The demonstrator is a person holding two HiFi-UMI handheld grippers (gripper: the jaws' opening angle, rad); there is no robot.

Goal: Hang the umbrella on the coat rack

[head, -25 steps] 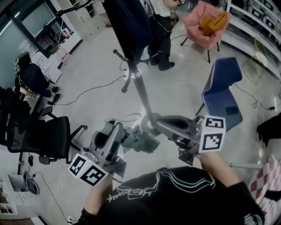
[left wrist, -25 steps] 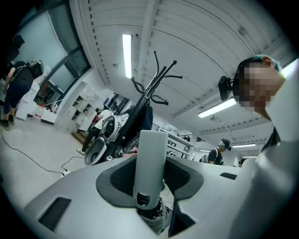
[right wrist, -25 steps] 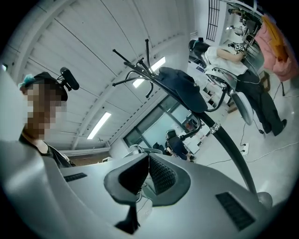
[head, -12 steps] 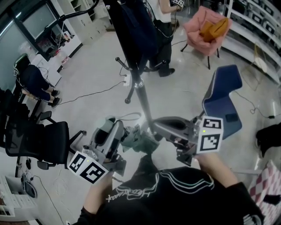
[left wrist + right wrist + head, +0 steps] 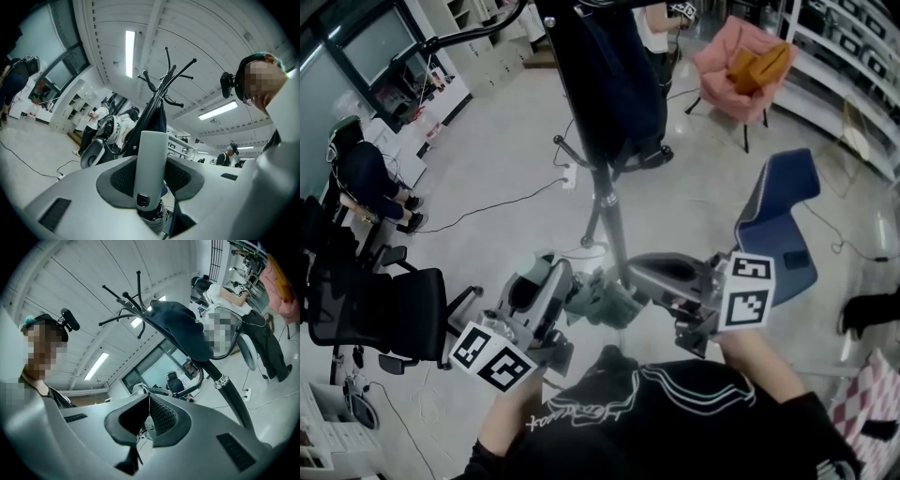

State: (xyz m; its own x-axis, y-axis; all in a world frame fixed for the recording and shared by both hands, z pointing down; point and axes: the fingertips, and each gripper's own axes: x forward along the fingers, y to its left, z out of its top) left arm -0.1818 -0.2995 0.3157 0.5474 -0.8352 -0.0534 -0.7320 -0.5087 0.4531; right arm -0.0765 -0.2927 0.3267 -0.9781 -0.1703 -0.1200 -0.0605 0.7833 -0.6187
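The coat rack's point(image 5: 610, 220) grey pole rises just ahead of me, with a dark coat point(image 5: 605, 84) hung high on it. Seen from the left gripper view, the coat rack's point(image 5: 161, 91) bare hooks fan out overhead. My left gripper point(image 5: 567, 298) is shut on the pale handle of the folded grey-green umbrella point(image 5: 607, 300); the handle point(image 5: 150, 183) stands upright between the pads. My right gripper point(image 5: 639, 278) touches the umbrella's other side. In its own view the right gripper point(image 5: 149, 401) has its pads pressed together on a thin dark strap point(image 5: 135, 452) that hangs below.
A black office chair point(image 5: 389, 309) stands at the left and a blue chair point(image 5: 778, 211) at the right. A pink armchair point(image 5: 736, 52) is farther back. Cables point(image 5: 487, 199) cross the floor. One person sits at the left point(image 5: 361, 173); another stands behind the rack point(image 5: 656, 37).
Both grippers and the umbrella have moved toward the coat rack; the pole and coat now look nearer and larger. Neither grip has changed.
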